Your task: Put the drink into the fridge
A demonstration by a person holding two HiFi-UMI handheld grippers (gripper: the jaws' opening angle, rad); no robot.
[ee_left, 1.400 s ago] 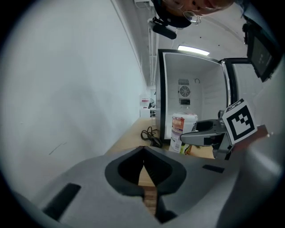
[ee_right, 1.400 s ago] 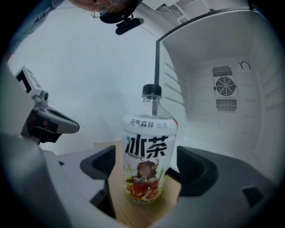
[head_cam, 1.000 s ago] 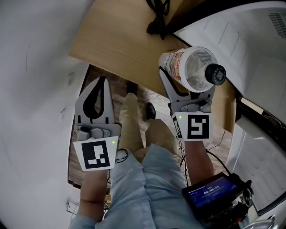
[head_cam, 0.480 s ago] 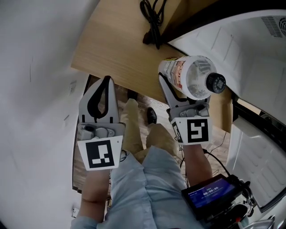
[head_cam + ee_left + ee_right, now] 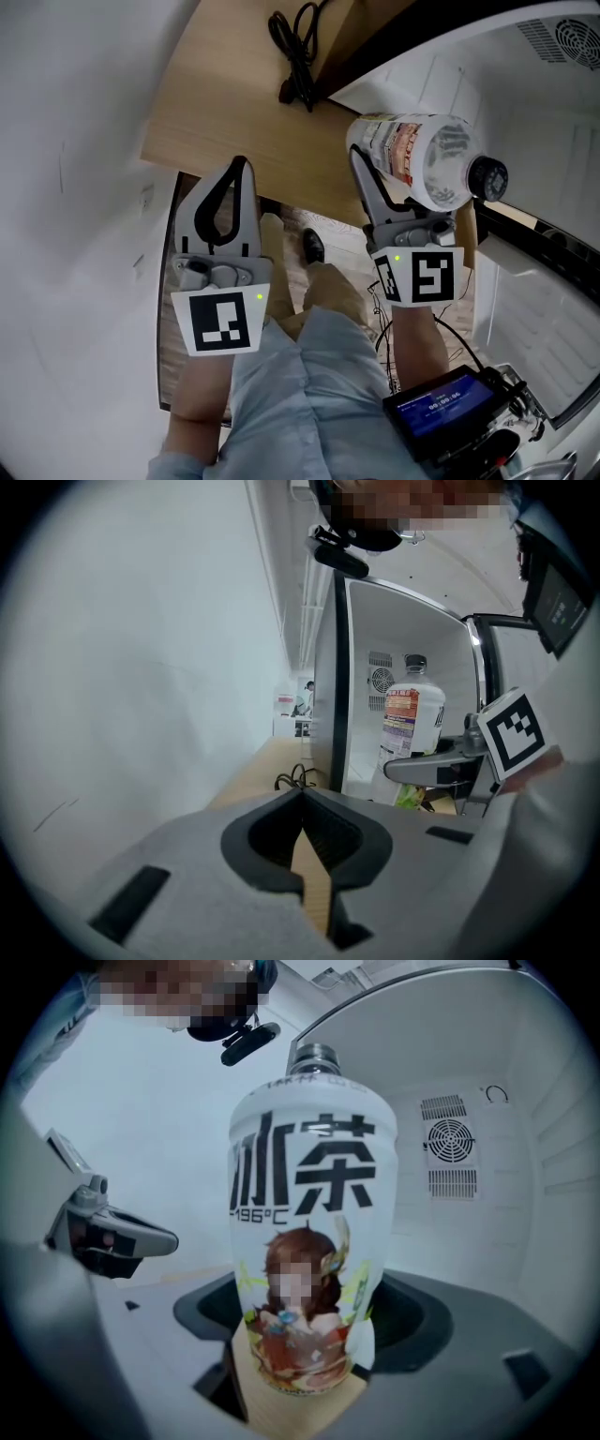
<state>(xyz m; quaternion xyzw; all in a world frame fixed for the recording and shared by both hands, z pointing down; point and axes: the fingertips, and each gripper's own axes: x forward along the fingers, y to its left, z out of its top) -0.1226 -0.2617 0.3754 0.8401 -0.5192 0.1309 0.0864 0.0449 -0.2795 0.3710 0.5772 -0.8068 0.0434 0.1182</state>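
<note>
The drink bottle stood upright in the right gripper, whose jaws were clamped on its lower body. It was held at the mouth of the open fridge, beside the wooden counter. The left gripper was empty, its jaws together, near a black cable.

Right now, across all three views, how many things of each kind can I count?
bottle: 1
grippers: 2, the left gripper shut and empty, the right gripper shut on the bottle
fridge: 1
cable: 1
wooden counter: 1
small screen: 1
Total: 7
</note>
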